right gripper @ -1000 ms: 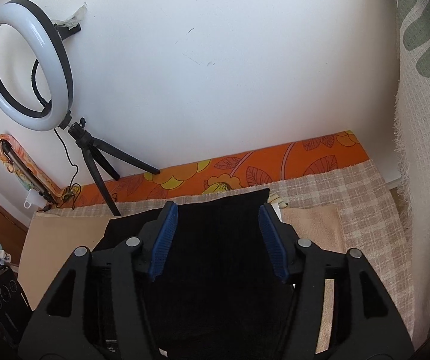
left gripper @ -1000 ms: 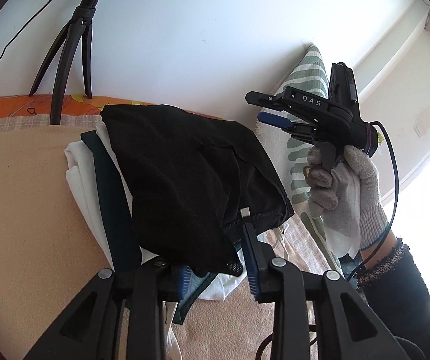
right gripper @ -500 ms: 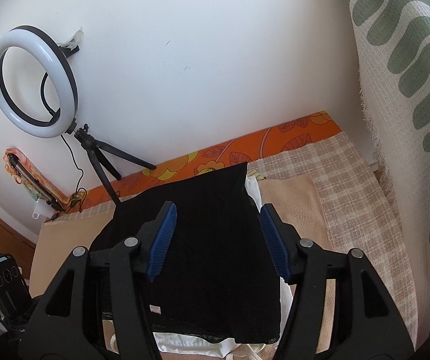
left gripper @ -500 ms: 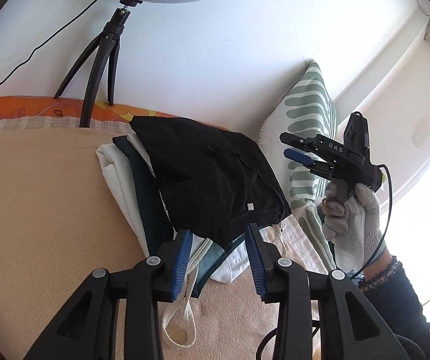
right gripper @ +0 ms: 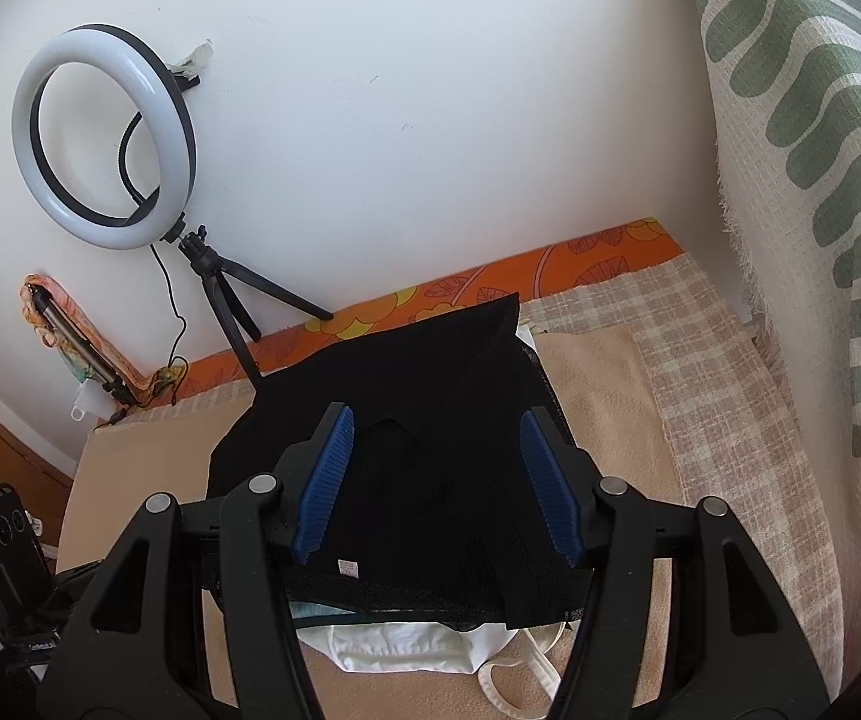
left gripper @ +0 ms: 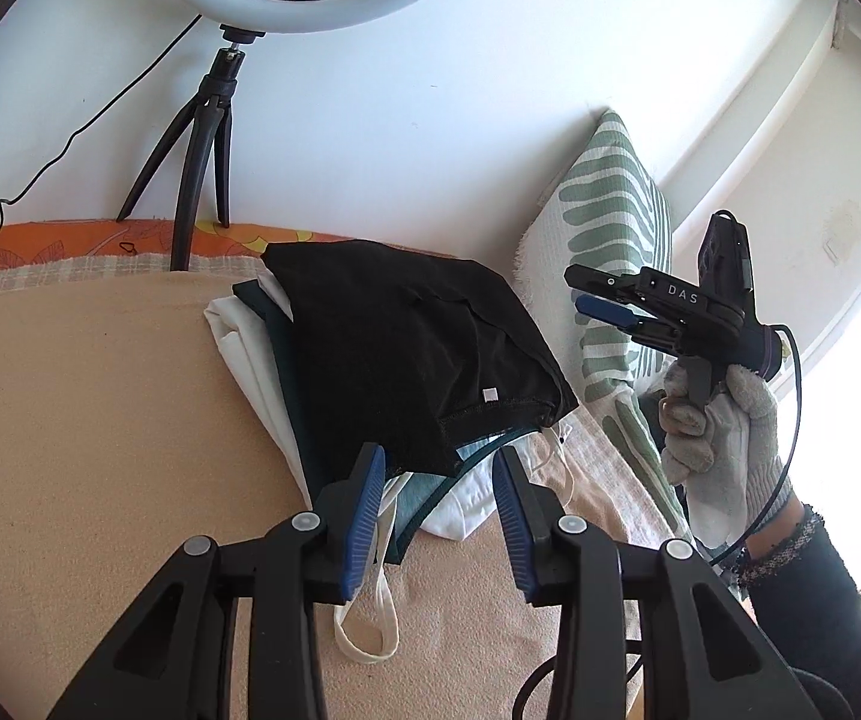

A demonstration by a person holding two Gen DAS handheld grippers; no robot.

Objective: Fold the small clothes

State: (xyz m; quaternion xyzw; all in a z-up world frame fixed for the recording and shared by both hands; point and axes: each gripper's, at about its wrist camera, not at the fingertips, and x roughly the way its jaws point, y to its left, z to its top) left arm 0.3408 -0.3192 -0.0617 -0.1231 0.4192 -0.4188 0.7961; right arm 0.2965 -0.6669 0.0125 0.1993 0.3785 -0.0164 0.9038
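A folded black garment (left gripper: 406, 354) lies on top of a small stack with a dark teal garment (left gripper: 298, 408) and a white garment (left gripper: 244, 354) under it, on the beige blanket (left gripper: 82, 420). My left gripper (left gripper: 437, 480) is open and empty, just in front of the stack's near edge. My right gripper (right gripper: 436, 474) is open and empty, held above the black garment (right gripper: 424, 420). It also shows in the left wrist view (left gripper: 604, 294), raised to the right of the stack in a gloved hand.
A ring light on a tripod (left gripper: 202, 138) stands by the white wall behind the stack. A green-patterned cushion (left gripper: 610, 252) leans at the right. A white strap loop (left gripper: 370, 618) trails from the stack. A black device (right gripper: 4, 546) sits at the far left.
My left gripper let go of the black garment, opened and drew back from the stack. The right gripper moved back and down, away from the stack.
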